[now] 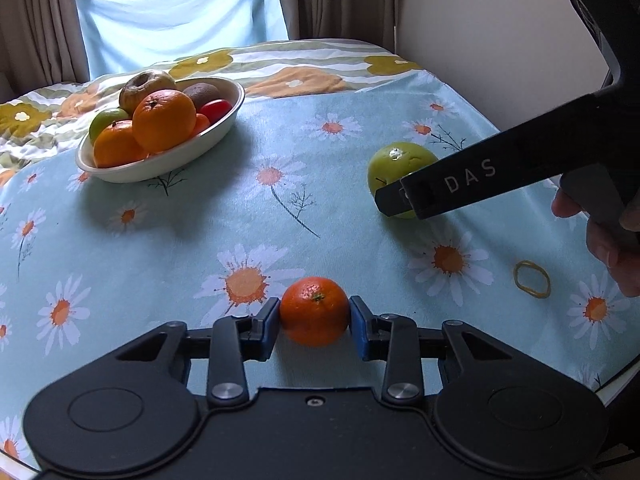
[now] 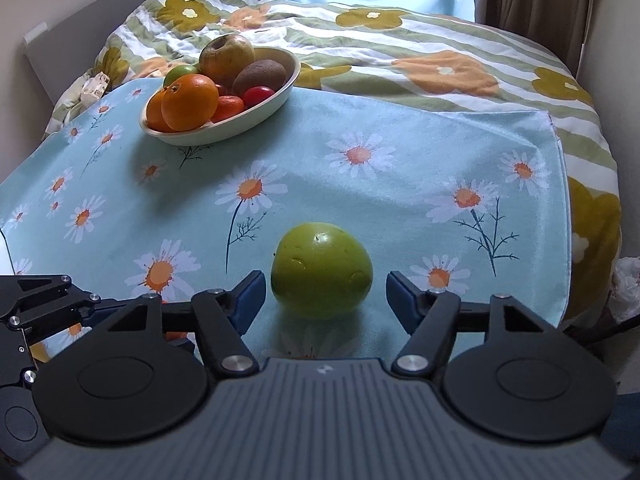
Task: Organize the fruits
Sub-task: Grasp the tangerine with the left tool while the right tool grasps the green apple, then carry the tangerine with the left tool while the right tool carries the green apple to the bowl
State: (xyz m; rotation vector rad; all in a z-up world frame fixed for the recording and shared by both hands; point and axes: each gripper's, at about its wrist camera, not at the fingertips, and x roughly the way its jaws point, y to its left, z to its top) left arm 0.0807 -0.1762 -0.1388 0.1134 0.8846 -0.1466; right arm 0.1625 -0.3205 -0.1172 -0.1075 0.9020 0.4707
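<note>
A small mandarin rests on the daisy-print cloth, and my left gripper is shut on it, both blue pads pressed to its sides. A green apple lies on the same cloth between the fingers of my right gripper, which is open, with a gap on each side of the fruit. In the left wrist view the right gripper's black fingers cover the front of that apple. A cream oval bowl at the far left holds oranges, a brownish apple, a kiwi and other fruit.
A yellow rubber band lies on the cloth near the person's hand. A flowered quilt covers the bed beyond the cloth, with curtains behind. A wall runs along the right side. The cloth's right edge drops off beside the apple.
</note>
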